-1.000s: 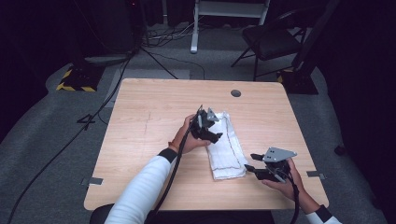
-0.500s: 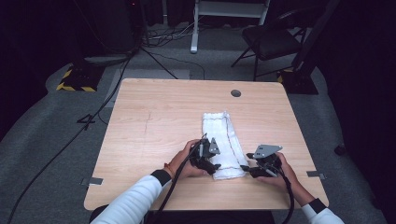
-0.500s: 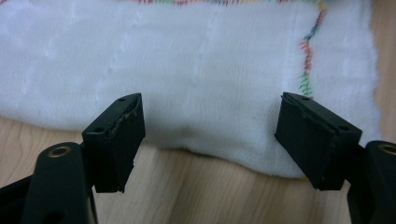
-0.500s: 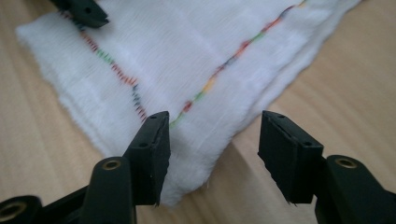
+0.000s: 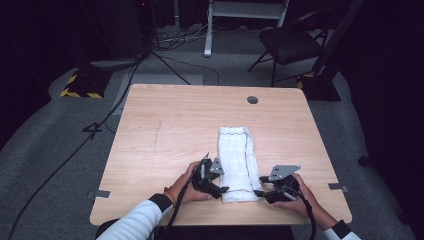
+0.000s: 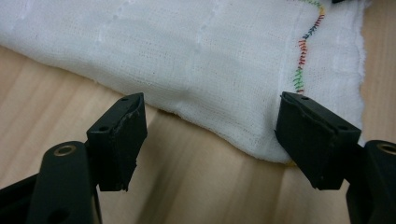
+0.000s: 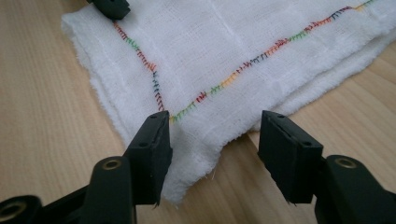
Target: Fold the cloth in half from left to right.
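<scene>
High view showed the folded white cloth (image 5: 238, 162) lying lengthwise on the right half of the wooden table (image 5: 165, 135), its near end close to the table's front edge. My left gripper (image 5: 223, 190) sat at the near left corner of that cloth, and my right gripper (image 5: 259, 192) at the near right corner, the two facing each other across the cloth's short end. My hands came in from the bottom, the left forearm in a white sleeve (image 5: 132, 222).

Left gripper view had my two black jaws standing wide apart, low over the table (image 6: 187, 186). The cloth (image 6: 196, 60) lay just ahead of them; one jaw was over bare wood, the other met the cloth's corner near the coloured stitching (image 6: 302, 56). Nothing was pinched between them, so that gripper (image 6: 208, 135) was released.

Right gripper view had my jaws spread as well, and they had just been widening. The corner of the cloth (image 7: 224, 60) reached in between them, its frayed edge running down beside one jaw, where the two lines of coloured stitching (image 7: 187, 105) met. The pads did not press on the cloth, so this gripper (image 7: 212, 149) was released too. A black jaw tip of my other gripper (image 7: 109, 7) showed at the cloth's far corner in that view.
</scene>
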`<state>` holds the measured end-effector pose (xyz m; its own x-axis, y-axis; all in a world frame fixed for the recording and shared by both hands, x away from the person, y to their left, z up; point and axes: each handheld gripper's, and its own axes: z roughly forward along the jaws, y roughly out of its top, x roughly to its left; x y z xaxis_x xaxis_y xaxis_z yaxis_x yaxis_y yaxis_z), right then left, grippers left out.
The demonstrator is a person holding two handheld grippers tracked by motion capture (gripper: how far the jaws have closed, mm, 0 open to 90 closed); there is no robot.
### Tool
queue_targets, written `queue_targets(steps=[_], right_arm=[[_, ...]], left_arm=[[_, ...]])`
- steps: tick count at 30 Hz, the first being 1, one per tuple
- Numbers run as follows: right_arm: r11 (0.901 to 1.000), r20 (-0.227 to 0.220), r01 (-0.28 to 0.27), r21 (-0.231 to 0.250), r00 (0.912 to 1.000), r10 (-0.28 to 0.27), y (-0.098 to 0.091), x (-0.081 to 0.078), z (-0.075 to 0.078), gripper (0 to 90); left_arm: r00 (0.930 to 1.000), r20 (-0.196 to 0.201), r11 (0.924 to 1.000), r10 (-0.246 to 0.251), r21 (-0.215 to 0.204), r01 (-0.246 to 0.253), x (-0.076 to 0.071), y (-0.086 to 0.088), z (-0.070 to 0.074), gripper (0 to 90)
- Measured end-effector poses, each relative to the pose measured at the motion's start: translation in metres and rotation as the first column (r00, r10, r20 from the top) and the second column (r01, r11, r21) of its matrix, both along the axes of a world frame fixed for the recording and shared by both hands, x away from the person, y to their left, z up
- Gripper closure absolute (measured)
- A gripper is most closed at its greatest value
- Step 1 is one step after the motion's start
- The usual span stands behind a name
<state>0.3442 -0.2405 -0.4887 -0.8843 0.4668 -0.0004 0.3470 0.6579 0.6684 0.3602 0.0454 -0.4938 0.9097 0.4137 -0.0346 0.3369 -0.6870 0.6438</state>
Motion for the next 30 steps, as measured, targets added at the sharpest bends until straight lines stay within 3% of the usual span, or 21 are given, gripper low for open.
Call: queue_targets(steps=[3,6,12,14,16,17,19,21,23,25,28,30], right_arm=[[1.0000,0.006,-0.001,-0.006,1.0000,0.001,0.002,-0.006,0.001,40.4],[0.9999,0.023,0.001,-0.013,0.9997,-0.001,0.001,-0.008,0.003,37.9],[0.9982,0.074,0.043,0.041,0.9962,-0.046,-0.006,0.002,0.017,37.4],[0.9971,0.096,0.060,0.046,0.9933,-0.064,-0.008,0.009,0.023,38.8],[0.9962,0.107,0.073,0.047,0.9912,-0.078,-0.008,0.019,0.027,42.1],[0.9953,0.109,0.083,0.050,0.9901,-0.088,-0.007,0.027,0.031,43.5],[0.9941,0.127,0.095,0.051,0.9867,-0.101,-0.003,0.038,0.036,44.9],[0.9928,0.155,0.110,0.047,0.9810,-0.116,0.002,0.053,0.040,46.4],[0.9887,0.146,0.134,0.067,0.9789,-0.143,0.007,0.070,0.042,47.7],[0.9880,0.158,0.143,0.058,0.9759,-0.151,0.015,0.085,0.041,48.0],[0.9855,0.180,0.163,0.049,0.9690,-0.169,0.023,0.108,0.036,53.2],[0.9770,0.173,0.208,0.047,0.9617,-0.213,0.028,0.131,0.029,56.4]], left_arm=[[0.9993,0.036,1.0000,0.007,0.002,-0.007,-0.010,0.002,0.001,28.5],[0.9987,0.050,1.0000,-0.002,0.004,0.002,-0.014,0.003,0.006,26.0],[0.9937,0.109,0.9996,0.025,0.005,-0.026,0.000,0.010,0.023,22.2],[0.9889,0.138,0.9983,0.054,-0.027,-0.051,0.012,0.014,0.033,22.4],[0.9824,0.155,0.9922,0.105,-0.083,-0.093,0.028,0.018,0.044,23.2],[0.9797,0.161,0.9904,0.119,-0.089,-0.106,0.035,0.018,0.047,23.6],[0.9704,0.179,0.9852,0.162,-0.085,-0.149,0.053,0.018,0.051,23.7],[0.9661,0.157,0.9765,0.205,-0.100,-0.191,0.072,0.017,0.051,24.0],[0.9602,0.150,0.9701,0.236,-0.094,-0.224,0.090,0.013,0.048,24.0],[0.9572,0.116,0.9622,0.265,-0.095,-0.255,0.106,0.008,0.043,24.3],[0.9467,0.131,0.9557,0.294,-0.057,-0.289,0.127,-0.002,0.034,24.0],[0.9407,0.121,0.9484,0.317,-0.054,-0.312,0.140,-0.006,0.029,24.5]])
